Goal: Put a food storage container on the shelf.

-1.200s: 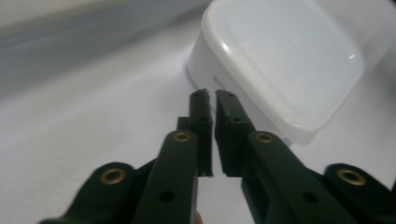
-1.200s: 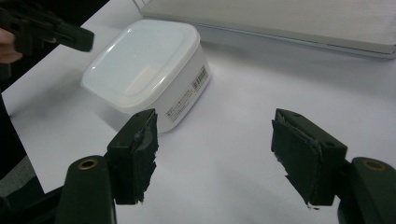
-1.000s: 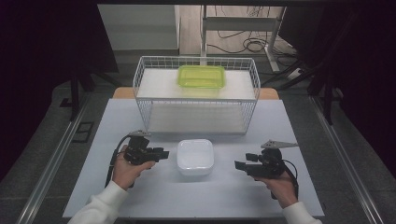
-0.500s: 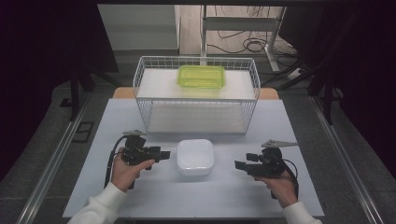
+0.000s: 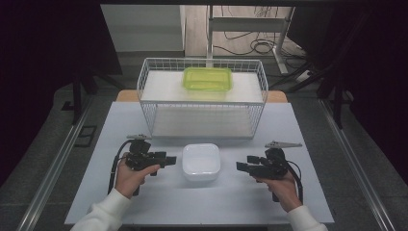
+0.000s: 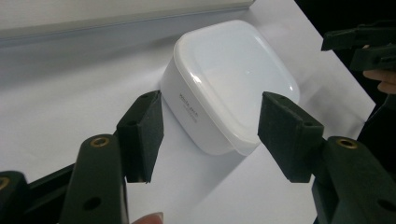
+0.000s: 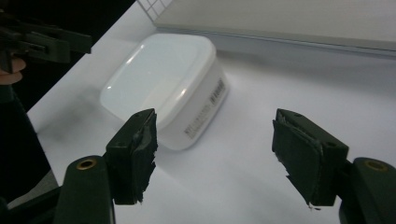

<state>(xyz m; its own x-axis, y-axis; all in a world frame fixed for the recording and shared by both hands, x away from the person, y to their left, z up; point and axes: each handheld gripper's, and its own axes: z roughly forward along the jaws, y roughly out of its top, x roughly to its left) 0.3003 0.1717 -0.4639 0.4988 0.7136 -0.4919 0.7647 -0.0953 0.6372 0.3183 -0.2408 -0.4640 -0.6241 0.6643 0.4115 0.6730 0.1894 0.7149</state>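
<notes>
A white lidded container [image 5: 201, 161] sits on the white table between my two grippers. My left gripper [image 5: 172, 160] points at its left side from a short way off. In the left gripper view the container [image 6: 229, 79] lies beyond the jaws of the left gripper [image 6: 212, 135]. Those jaws have just been opening, and nothing is between them. My right gripper [image 5: 240, 167] faces the container's right side, apart from it. In the right gripper view the right gripper [image 7: 219, 154] is open and empty, its jaws having just closed a little. The container [image 7: 163, 84] lies ahead to the left.
A white wire basket [image 5: 144, 91] stands at the back of the table. A green lidded container [image 5: 208, 78] rests on top of it. The table edge [image 5: 288, 125] runs right of the basket. Dark floor, cables and stands surround the table.
The left gripper's jaws stand wider apart than a second ago. Both hands stay nearly where they were, and the white container has not moved.
</notes>
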